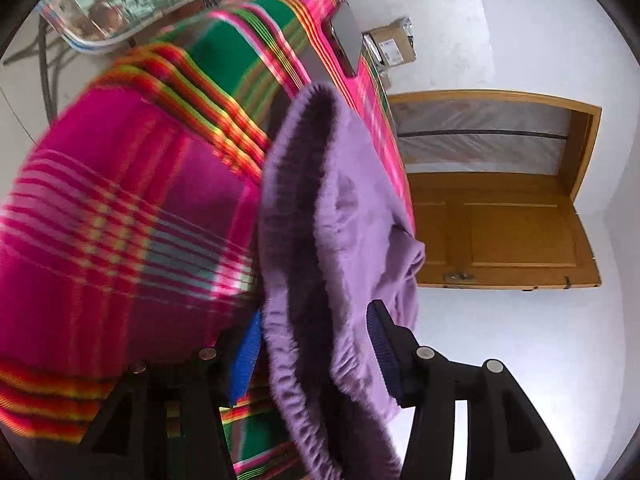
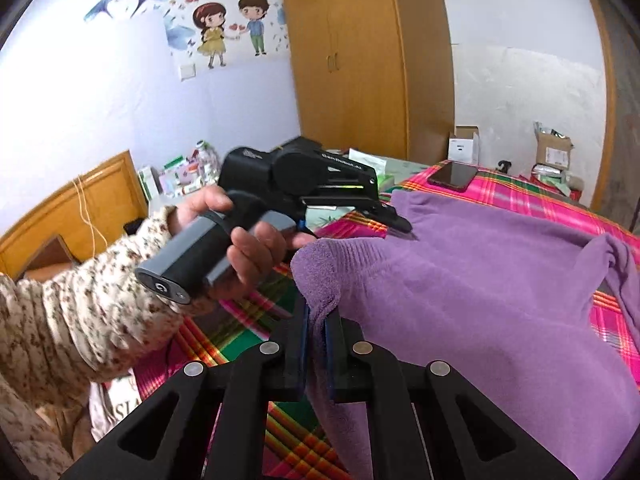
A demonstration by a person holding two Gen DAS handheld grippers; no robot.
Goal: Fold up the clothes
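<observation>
A purple fleece garment (image 2: 480,288) lies spread on a bed under a pink, green and red plaid blanket (image 2: 520,200). My right gripper (image 2: 316,344) is shut on a raised fold of the garment's near edge, the cloth pinched between its blue pads. The left gripper (image 2: 394,220), held by a hand in a floral sleeve (image 2: 80,312), is at the garment's far edge. In the left wrist view the left gripper (image 1: 316,356) stands wide open. The garment's ribbed edge (image 1: 320,240) runs uncompressed between its fingers (image 1: 246,356).
A dark phone (image 2: 452,176) lies on the blanket at the far side of the bed. Cardboard boxes (image 2: 552,148) and a wooden wardrobe (image 2: 360,60) stand beyond it. A wooden headboard (image 2: 80,208) and a shelf of small packages are at the left.
</observation>
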